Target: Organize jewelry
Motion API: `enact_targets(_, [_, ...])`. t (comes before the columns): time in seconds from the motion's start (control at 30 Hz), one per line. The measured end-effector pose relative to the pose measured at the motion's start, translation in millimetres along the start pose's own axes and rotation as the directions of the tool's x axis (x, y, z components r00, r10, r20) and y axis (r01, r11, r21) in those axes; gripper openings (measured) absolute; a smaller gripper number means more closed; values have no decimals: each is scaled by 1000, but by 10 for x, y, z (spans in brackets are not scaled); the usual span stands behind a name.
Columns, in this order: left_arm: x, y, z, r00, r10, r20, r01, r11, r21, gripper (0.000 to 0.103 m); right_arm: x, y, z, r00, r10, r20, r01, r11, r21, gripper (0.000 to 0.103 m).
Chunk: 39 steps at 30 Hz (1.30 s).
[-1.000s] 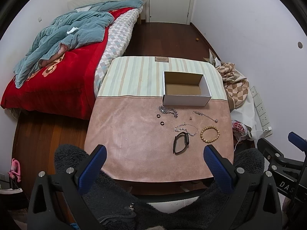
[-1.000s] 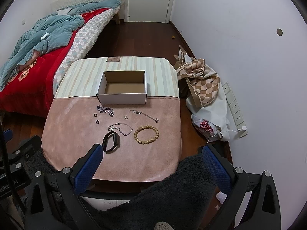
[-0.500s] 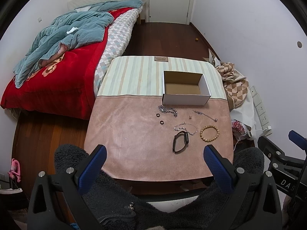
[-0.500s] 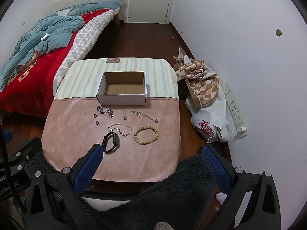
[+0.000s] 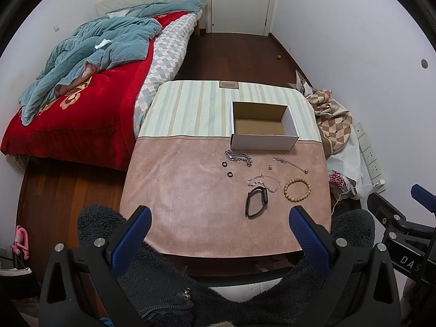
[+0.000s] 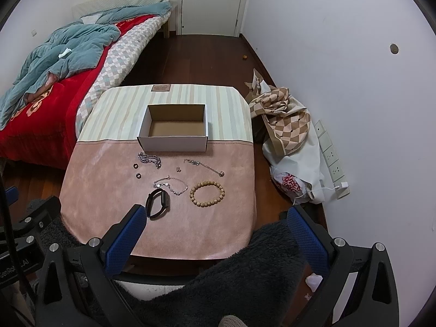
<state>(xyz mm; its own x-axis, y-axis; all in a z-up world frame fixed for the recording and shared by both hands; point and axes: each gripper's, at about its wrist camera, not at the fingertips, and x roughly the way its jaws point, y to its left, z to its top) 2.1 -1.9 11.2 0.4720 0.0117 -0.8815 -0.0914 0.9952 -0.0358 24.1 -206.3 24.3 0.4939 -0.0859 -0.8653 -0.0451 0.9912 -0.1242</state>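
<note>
An empty open white box (image 5: 263, 125) (image 6: 174, 130) stands mid-table. In front of it lie a wooden bead bracelet (image 5: 297, 190) (image 6: 207, 193), a black wristband (image 5: 256, 201) (image 6: 157, 203), a thick silver chain (image 5: 238, 157) (image 6: 149, 159), two thin silver chains (image 5: 263, 183) (image 5: 290, 163), two dark rings (image 5: 224, 163) (image 5: 230, 174) and a small earring (image 5: 270, 166). My left gripper (image 5: 219, 218) and right gripper (image 6: 215, 218) are both open and empty, held above the table's near edge.
The table (image 5: 190, 190) has a pink and striped cloth. A bed with red and blue bedding (image 5: 95, 62) is at the left. A pile of checked cloth and bags (image 6: 288, 136) lies by the right wall. A dark fleece sleeve (image 6: 231, 272) fills the foreground.
Both grippers have drifted very slightly; the jewelry and box have not moved.
</note>
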Motion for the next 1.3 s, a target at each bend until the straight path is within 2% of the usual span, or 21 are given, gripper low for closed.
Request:
enact_targets(1.13, [25,18,41,1000,-8,-3,8,1000,-3,103,29,32,-18,1000,0,-3,0,1000,4,103])
enact_targets(1.3, [116,-4,161,999,19,29,-20,1000,17,103,158,-11,37,1000,4,-10,-4,1000,27,103])
